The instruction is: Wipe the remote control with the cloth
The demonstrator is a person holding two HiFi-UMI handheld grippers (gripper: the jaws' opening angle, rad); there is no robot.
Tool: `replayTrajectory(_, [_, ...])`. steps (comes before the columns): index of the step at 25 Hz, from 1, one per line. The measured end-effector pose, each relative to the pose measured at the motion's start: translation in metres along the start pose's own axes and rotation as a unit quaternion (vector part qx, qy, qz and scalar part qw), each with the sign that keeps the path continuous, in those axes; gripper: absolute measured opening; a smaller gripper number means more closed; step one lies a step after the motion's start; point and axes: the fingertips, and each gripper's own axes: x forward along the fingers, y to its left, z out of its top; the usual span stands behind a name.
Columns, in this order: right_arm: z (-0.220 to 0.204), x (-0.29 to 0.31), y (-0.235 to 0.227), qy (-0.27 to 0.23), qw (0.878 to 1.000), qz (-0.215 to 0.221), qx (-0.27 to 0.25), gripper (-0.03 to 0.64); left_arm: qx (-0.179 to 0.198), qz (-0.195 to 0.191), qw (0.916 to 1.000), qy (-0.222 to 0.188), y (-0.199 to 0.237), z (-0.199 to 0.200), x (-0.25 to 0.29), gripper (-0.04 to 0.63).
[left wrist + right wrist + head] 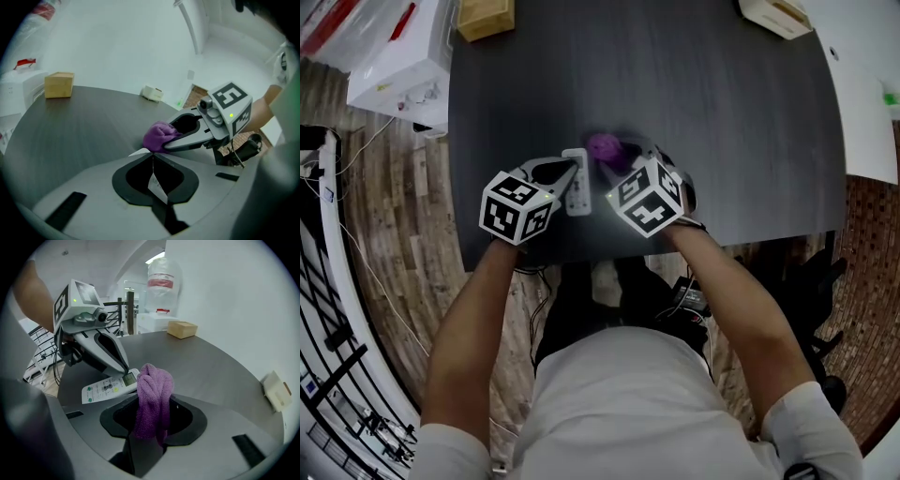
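Note:
The white remote control (577,185) is near the front edge of the dark table (722,112). My left gripper (571,172) is shut on its display end. In the left gripper view a thin white edge of the remote (155,180) shows between the closed jaws of the left gripper (152,154). In the right gripper view the remote (107,387) shows its buttons, with the left gripper (124,370) clamped on it. My right gripper (615,161) is shut on a bunched purple cloth (152,397), which stands right beside the remote's display end. The same cloth (159,135) (605,148) shows in both other views.
A cardboard box (485,17) stands at the table's far left and a small pale box (778,14) at the far right. White cartons (398,66) lie on the wooden floor to the left. A white surface (872,112) adjoins the table on the right.

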Motion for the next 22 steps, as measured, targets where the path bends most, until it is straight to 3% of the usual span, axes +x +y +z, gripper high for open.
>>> replayTrajectory(3, [0.001, 0.007, 0.008, 0.006, 1.0, 0.007, -0.011, 0.158, -0.007, -0.005, 0.9997, 0.022, 0.001, -0.008, 0.008, 0.005])
replayTrajectory(6, [0.0, 0.004, 0.016, 0.006, 1.0, 0.012, -0.024, 0.158, -0.032, 0.001, 0.9994, 0.011, 0.005, -0.01, 0.007, 0.005])
replayTrajectory(22, [-0.035, -0.036, 0.094, 0.027, 0.996, 0.06, -0.066, 0.158, -0.021, 0.04, 0.999, -0.007, 0.005, -0.011, 0.006, 0.005])
